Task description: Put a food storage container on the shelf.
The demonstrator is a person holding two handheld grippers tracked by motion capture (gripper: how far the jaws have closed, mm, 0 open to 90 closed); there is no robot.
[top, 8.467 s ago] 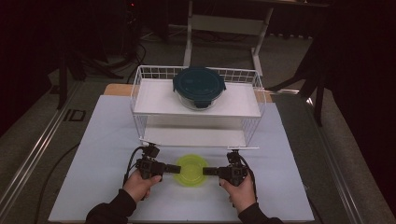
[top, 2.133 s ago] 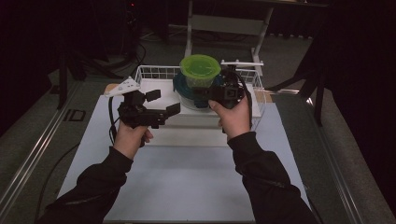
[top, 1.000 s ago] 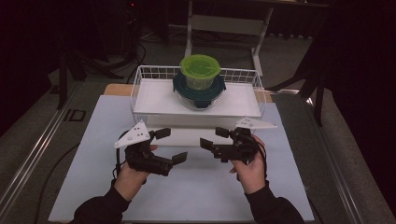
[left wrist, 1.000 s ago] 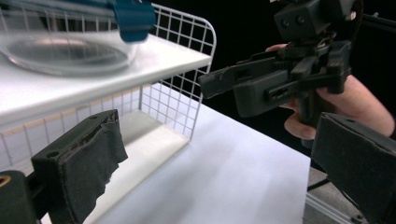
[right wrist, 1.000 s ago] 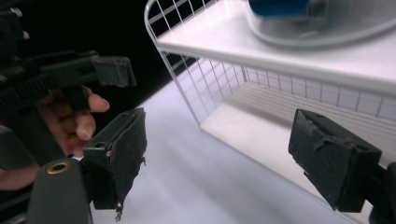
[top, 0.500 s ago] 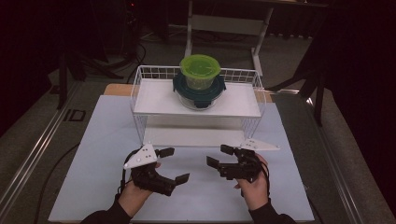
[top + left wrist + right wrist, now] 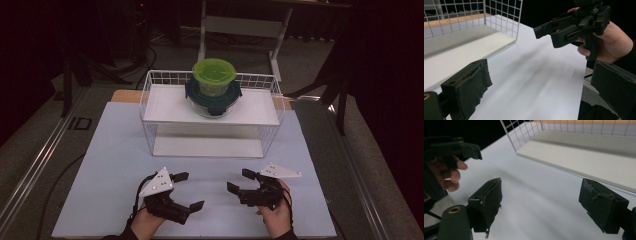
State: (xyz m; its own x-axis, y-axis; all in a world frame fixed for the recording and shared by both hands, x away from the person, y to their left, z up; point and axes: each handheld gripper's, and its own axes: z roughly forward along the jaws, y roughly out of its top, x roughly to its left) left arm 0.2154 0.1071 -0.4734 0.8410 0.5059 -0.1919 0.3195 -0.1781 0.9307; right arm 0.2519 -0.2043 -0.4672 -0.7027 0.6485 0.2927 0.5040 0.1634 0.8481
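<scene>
Now left gripper (image 7: pixel 186 191) and right gripper (image 7: pixel 241 181) spread apart, empty, near tabletop (image 7: pixel 110 155) front edge, green bowl (image 7: pixel 214 75) atop lidded container (image 7: pixel 213 98) on rack (image 7: pixel 165 105).

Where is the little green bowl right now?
In the high view, the green bowl sits on the lid of the dark teal container, on the top shelf of the white wire rack, at the table's far side.
</scene>
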